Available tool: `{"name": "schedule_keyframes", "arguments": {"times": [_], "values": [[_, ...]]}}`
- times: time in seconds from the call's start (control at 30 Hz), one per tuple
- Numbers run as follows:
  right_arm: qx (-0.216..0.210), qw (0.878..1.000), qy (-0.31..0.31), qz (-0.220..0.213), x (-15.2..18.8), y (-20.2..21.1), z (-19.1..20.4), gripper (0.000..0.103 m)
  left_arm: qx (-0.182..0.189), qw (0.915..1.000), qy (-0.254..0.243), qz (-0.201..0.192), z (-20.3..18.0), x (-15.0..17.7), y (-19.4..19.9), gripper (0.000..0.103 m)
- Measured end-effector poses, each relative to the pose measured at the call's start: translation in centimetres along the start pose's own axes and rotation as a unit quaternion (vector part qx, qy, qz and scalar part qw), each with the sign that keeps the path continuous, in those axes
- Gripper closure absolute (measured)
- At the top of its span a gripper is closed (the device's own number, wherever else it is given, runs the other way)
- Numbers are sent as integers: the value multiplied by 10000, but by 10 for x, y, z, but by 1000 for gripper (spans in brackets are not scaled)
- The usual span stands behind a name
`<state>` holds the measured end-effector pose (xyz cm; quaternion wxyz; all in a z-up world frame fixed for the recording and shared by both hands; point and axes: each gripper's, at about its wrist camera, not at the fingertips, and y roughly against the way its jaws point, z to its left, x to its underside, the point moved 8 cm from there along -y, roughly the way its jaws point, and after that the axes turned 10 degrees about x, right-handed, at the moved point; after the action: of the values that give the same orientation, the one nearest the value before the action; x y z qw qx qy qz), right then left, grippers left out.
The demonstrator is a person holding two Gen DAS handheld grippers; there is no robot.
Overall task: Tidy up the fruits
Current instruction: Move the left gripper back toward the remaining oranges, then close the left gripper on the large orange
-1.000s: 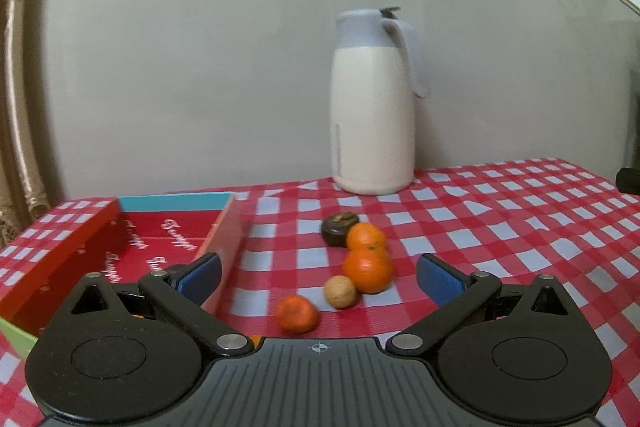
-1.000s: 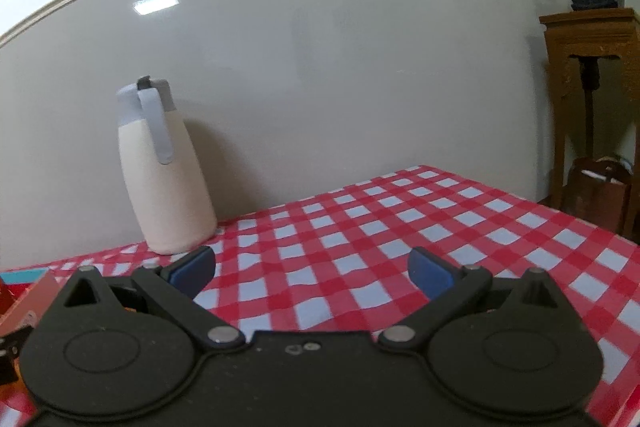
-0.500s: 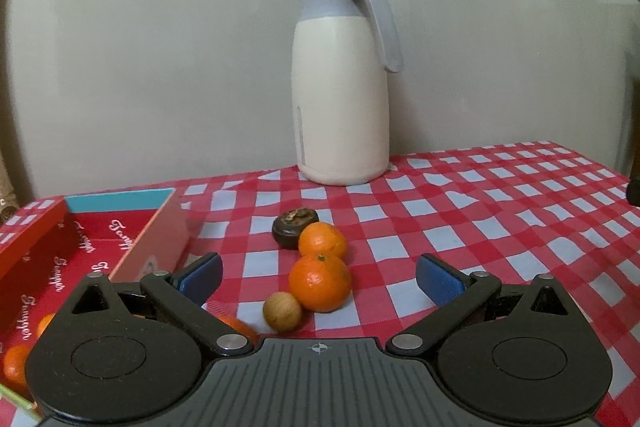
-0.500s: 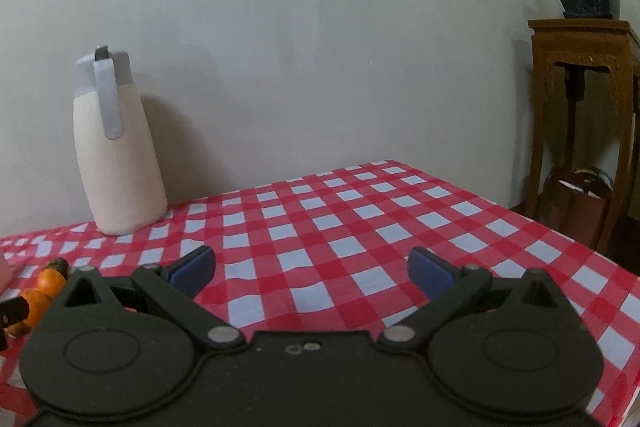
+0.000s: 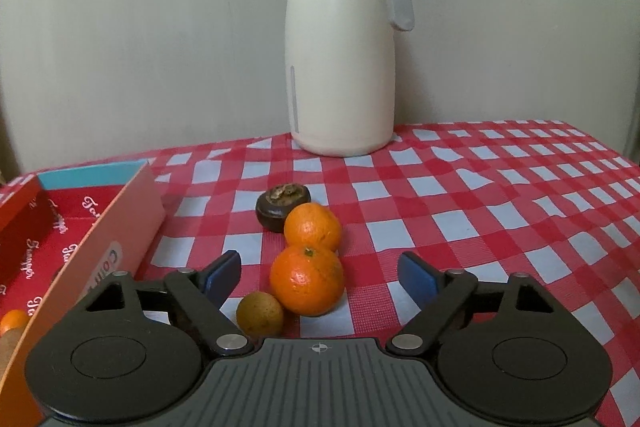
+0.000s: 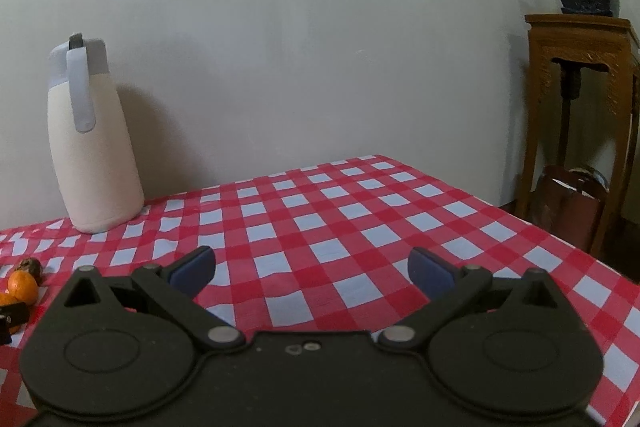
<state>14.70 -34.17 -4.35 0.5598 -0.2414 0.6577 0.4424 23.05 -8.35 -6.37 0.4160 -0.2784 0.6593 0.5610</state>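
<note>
My left gripper (image 5: 320, 277) spread wide around the near orange (image 5: 307, 279).
2 oranges, 1 brown fruit (image 5: 260, 312) lie beside the box (image 5: 120, 227). My right gripper (image 6: 312, 269) is wide, empty.

Soft, even indoor light; ceiling lamp glare on the wall (image 6: 280, 47) upper left, heavy fisheye bending at edges, everything pretty sharp.

My left tool (image 5: 320, 273) is level, its blue pads spread wide; my right tool (image 6: 312, 269) likewise gapes, gripping nothing.
</note>
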Motion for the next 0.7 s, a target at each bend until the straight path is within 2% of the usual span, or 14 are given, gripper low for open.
{"name": "schedule_keyframes", "arguments": {"times": [0.13, 0.23, 0.3, 0.33, 0.7], "values": [[-1, 10000, 16, 60, 1, -4, -1, 0, 31, 9999, 45, 158, 1, 2, -7, 20], [4, 10000, 35, 87, 2, -5, -1, 0, 1, 9996, 65, 270, 2, 4, -11, 31], [7, 9999, 36, 112, 3, -5, -2, 0, -82, 9995, 23, 299, 1, 5, -12, 56], [6, 9999, 40, 120, 3, -6, -2, 0, -106, 9995, 9, 285, 1, 4, -12, 60], [38, 9998, 30, 198, 6, -6, -1, 0, 17, 10000, -32, 92, 0, 3, 4, 60]]}}
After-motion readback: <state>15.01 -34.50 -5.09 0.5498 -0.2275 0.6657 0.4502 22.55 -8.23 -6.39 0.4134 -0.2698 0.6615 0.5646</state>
